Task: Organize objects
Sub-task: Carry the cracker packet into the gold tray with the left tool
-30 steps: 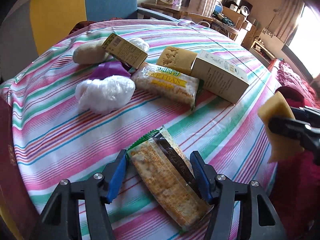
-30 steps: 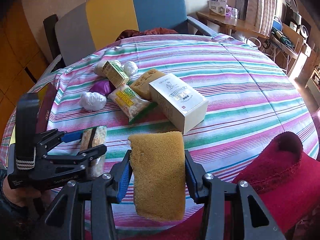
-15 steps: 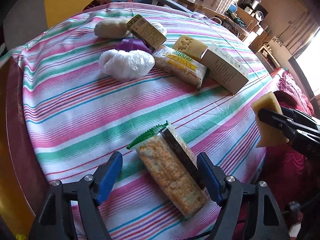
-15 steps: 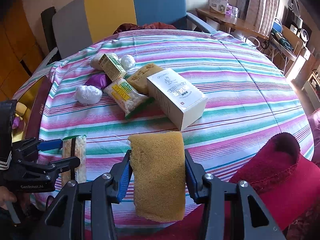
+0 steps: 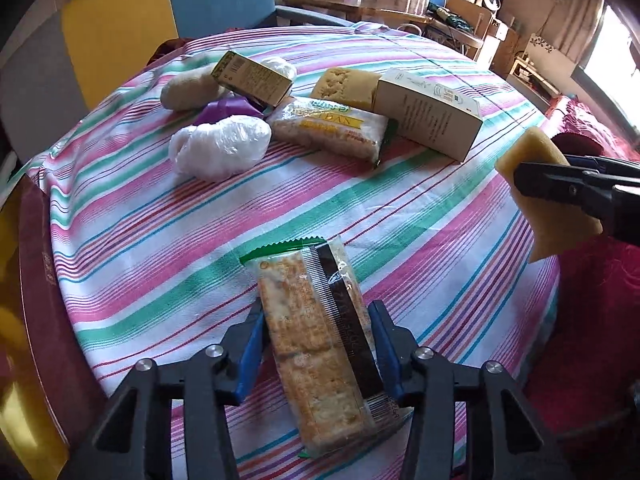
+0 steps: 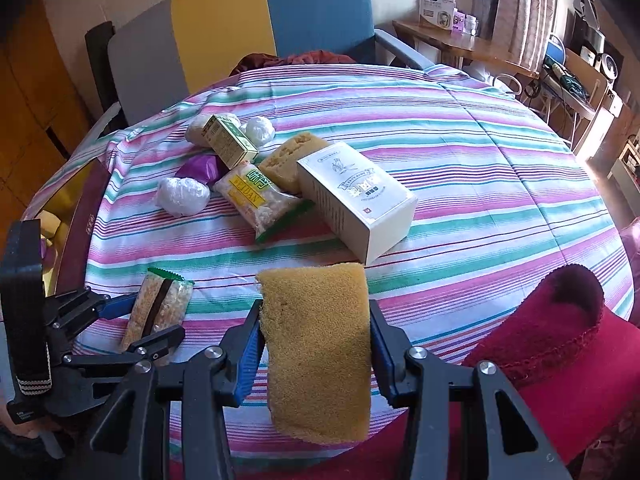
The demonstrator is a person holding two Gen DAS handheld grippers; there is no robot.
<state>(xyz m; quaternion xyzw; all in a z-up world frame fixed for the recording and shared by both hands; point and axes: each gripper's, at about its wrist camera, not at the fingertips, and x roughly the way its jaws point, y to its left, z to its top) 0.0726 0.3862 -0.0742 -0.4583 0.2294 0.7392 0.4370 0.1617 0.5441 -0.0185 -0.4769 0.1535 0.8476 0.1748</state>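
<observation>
**Q:** As the view runs from the biggest thing downward, what anchors the layout?

**A:** A round table under a striped cloth (image 6: 460, 152). Every place below is read from the white carton (image 6: 356, 196) lying on its side near the middle of that cloth.

**Q:** What lies around the carton?

**A:** A tan sponge block (image 6: 290, 156) touches its far-left end. A clear packet of rice cakes (image 6: 258, 196) sits just beside it on the left. Further left lie a crumpled white bag (image 6: 182, 196), a purple wrapper (image 6: 202, 166) and a small green box (image 6: 228, 140) tilted over a beige lump (image 5: 188, 90).

**Q:** What of the right gripper (image 6: 316, 332)?

**A:** It holds a flat yellow sponge (image 6: 316, 344) by its two side edges, clear of the cloth, nearer the camera than the carton. The sponge's lower part hangs below the blue pads.

**Q:** And the left gripper (image 5: 316, 344)?

**A:** Its jaws are closing around a long cracker packet (image 5: 320, 344), well apart from the carton toward the table's near-left edge. The blue pads appear to meet the packet's two long sides at mid-length; its green-sealed end points toward the carton.
</observation>
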